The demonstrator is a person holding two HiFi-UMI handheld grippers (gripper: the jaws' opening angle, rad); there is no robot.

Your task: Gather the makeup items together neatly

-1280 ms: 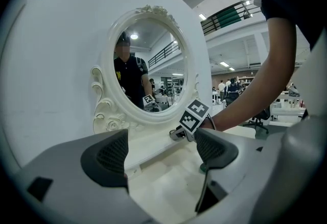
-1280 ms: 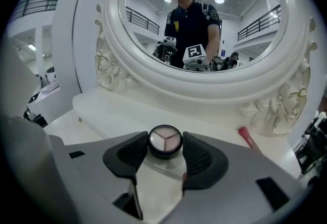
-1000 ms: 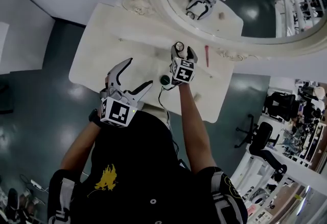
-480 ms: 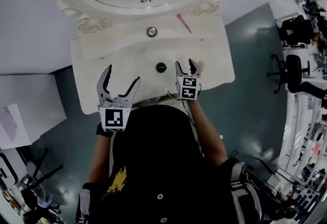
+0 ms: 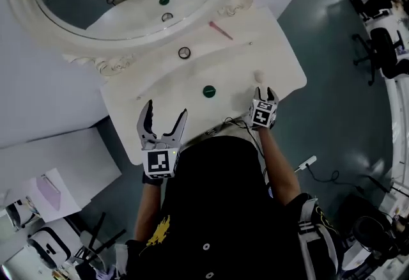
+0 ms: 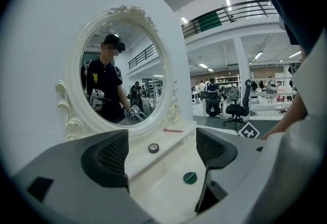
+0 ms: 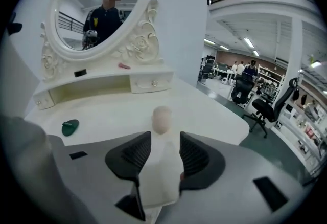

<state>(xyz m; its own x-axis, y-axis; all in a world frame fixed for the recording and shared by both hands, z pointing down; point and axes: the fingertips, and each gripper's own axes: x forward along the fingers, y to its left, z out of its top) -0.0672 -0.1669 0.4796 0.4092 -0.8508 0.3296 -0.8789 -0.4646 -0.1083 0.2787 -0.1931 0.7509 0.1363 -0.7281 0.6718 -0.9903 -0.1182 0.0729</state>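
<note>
Right gripper view: sponge (image 7: 162, 118) at 12 o'clock, just beyond right gripper (image 7: 164, 141) tips; jaws just closing, part-open, nothing between (left gripper (image 5: 166, 110) wide, empty, farther).

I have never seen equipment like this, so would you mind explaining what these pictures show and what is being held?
There is no robot here: a person holds a two-jaw gripper in each hand. The overhead picture comes from a camera on the person's head; the other two come from cameras riding on the grippers, looking along their jaws. The person is at a white dressing table with an oval mirror. On it lie a green round item, a small dark-rimmed round case, a pink stick and a pale egg-shaped sponge. The left gripper is open and empty. The right gripper has just been closing its jaws, but nothing is between them; the sponge lies just beyond their tips.
</note>
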